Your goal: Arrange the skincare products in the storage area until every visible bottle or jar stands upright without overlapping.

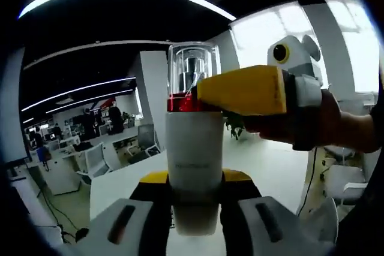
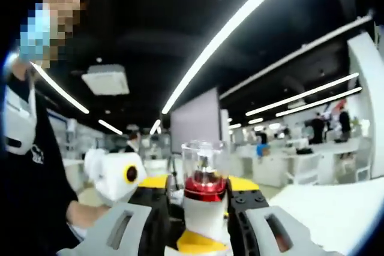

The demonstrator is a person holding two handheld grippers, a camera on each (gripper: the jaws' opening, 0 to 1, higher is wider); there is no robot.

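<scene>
Open-plan office space was seen behind everything: a dark ceiling crossed by long light strips (image 2: 240,25), rows of desks with chairs (image 1: 96,160), bright windows (image 1: 360,40) and a few people standing far off. A white tabletop (image 1: 264,166) was spread out below and behind the pump bottle (image 1: 192,142), with a small green plant (image 1: 235,125) standing on it just past the bottle.

The pump bottle was held upright in the air above the tabletop, touching no surface. It was made up of a white body, a red collar (image 1: 182,102) and a clear cap (image 1: 193,67) over the pump head. In the left gripper view, the left gripper (image 1: 195,199) was seen clamped on the lower part of the white body, its black and yellow jaws pressed against both sides. From the right of that view the right gripper (image 1: 198,97) was brought in, its yellow jaw laid across the bottle at the red collar, with a person's hand (image 1: 318,121) around its grip.

In the right gripper view, the right gripper (image 2: 204,208) was seen closed on the bottle (image 2: 204,205) just below the red collar, a jaw on each side. Beside the bottle, the white housing of the left gripper (image 2: 114,175) was visible, and beyond it a person in a dark shirt (image 2: 30,190)
</scene>
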